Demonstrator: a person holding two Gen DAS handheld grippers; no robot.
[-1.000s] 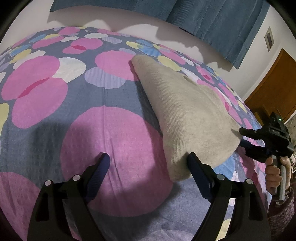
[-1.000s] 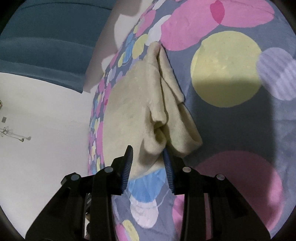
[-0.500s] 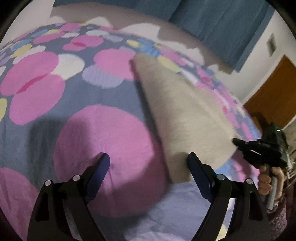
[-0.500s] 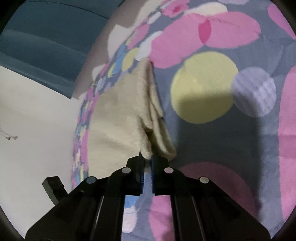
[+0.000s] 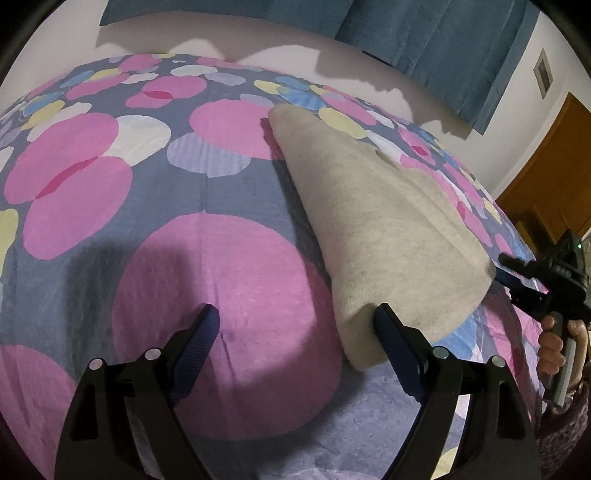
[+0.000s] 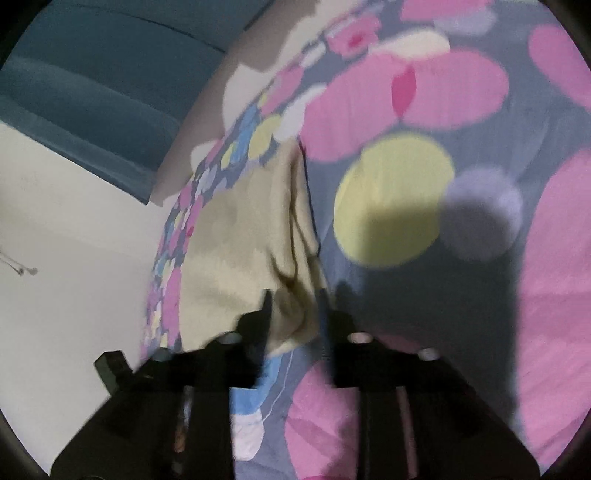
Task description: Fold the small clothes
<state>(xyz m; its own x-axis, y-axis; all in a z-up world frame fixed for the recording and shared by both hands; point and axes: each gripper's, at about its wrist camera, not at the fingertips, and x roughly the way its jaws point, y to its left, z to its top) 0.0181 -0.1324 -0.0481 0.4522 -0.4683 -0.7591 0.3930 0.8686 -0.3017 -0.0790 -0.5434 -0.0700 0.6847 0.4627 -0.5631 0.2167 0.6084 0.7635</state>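
A beige folded garment (image 5: 376, 221) lies on the flowered bedspread (image 5: 207, 258), tapering toward the far side. My left gripper (image 5: 297, 314) hangs open and wide over a pink circle, with nothing between its fingers; its right finger (image 5: 388, 325) sits just in front of the garment's near corner. In the right wrist view, which is blurred, the garment (image 6: 236, 251) shows its layered edge. My right gripper (image 6: 295, 299) has its jaws opening, with the garment's near corner in the gap and the pads apart from it. The right gripper (image 5: 511, 275) also shows at the garment's right end.
A hand (image 5: 554, 343) holds the right gripper's handle at the bed's right side. Blue curtains (image 5: 443, 33) hang behind the bed, and a wooden door (image 5: 546, 184) stands at the far right. The bed's edge (image 6: 162, 280) drops off left of the garment.
The right gripper's jaws closed at the garment's near corner, then parted again, while that gripper shifted and rolled slightly. The left gripper has stayed open in the same place.
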